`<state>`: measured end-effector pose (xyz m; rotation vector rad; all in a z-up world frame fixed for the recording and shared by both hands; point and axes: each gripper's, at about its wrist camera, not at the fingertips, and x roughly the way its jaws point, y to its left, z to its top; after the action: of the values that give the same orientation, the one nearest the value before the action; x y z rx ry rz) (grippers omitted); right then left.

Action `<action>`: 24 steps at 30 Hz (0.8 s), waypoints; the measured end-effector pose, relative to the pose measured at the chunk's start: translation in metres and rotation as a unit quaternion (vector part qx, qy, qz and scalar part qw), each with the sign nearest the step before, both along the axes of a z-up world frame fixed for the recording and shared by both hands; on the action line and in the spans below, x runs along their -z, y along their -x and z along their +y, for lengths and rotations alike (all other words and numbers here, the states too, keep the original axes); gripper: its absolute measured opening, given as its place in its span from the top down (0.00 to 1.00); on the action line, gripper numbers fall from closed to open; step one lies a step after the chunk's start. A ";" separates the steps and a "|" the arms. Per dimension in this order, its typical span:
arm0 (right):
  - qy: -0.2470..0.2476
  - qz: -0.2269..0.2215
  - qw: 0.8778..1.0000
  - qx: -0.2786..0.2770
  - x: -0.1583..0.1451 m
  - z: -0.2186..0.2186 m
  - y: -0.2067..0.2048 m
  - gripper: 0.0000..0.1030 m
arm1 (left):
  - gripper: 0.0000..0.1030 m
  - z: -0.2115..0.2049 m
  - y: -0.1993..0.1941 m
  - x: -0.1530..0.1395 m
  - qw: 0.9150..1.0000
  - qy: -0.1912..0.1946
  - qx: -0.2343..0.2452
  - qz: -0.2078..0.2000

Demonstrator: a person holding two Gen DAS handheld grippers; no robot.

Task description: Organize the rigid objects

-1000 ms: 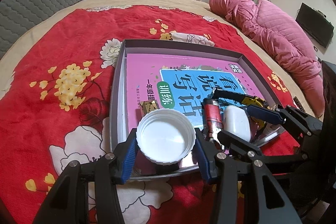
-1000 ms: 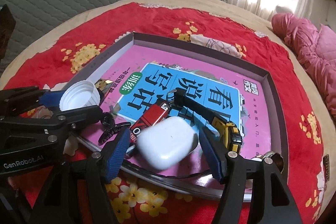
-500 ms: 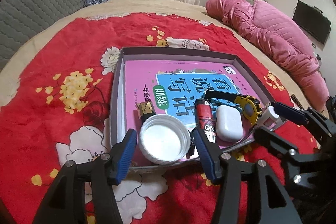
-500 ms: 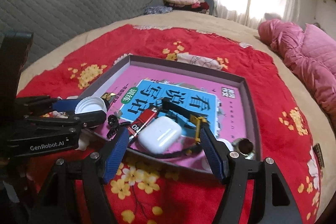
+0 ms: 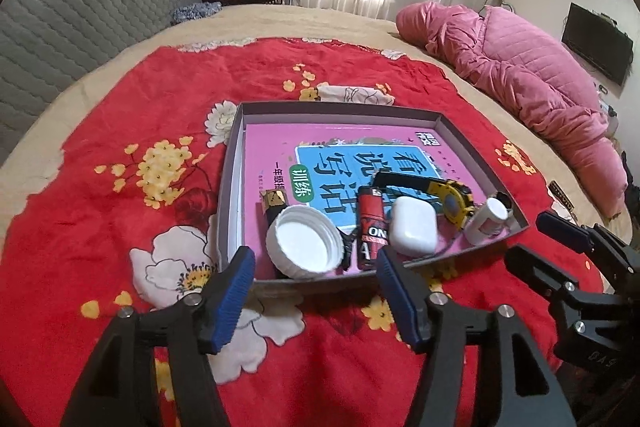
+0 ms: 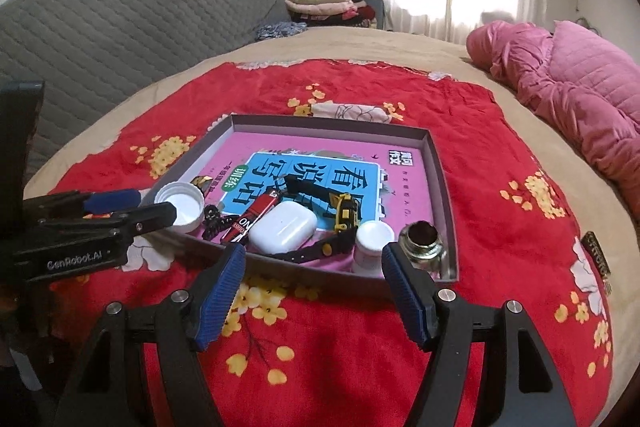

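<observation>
We see our left gripper [image 5: 316, 279] with its jaws opening, nothing between them, poised just short of the tray's [image 5: 230, 183] near wall. Our right gripper [image 6: 314, 277] stands wide apart and empty, likewise short of the tray. The tray lies on a red floral blanket [image 5: 120, 131] on the bed. Along its near edge sit a white cap [image 5: 305, 247] open side up, a red lighter [image 5: 372, 227], a white earbud case [image 5: 413, 225], a yellow-and-black watch [image 5: 450, 197] and a small white bottle [image 5: 489, 221], all resting on a pink book [image 5: 272, 147].
</observation>
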<state>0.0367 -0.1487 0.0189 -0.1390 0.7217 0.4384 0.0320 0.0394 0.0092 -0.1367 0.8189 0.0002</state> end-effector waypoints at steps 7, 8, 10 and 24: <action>-0.009 -0.008 1.000 0.012 -0.006 -0.006 0.016 0.26 | 0.37 -0.019 0.019 -0.016 1.000 -0.007 -0.003 -0.006; -0.012 -0.008 1.000 0.014 -0.007 -0.007 0.016 0.26 | 0.37 -0.021 0.021 -0.017 1.000 -0.010 -0.005 -0.005; -0.014 -0.009 1.000 0.021 -0.008 -0.009 0.021 0.26 | 0.37 -0.024 0.025 -0.018 1.000 -0.005 -0.006 0.003; -0.010 -0.004 0.999 0.045 -0.001 -0.014 0.041 0.26 | 0.37 -0.023 0.050 -0.009 0.998 -0.005 -0.050 0.042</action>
<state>-0.0047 -0.1628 0.0202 -0.0886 0.7123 0.3593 -0.0184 0.0163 0.0182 -0.1688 0.8956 0.1058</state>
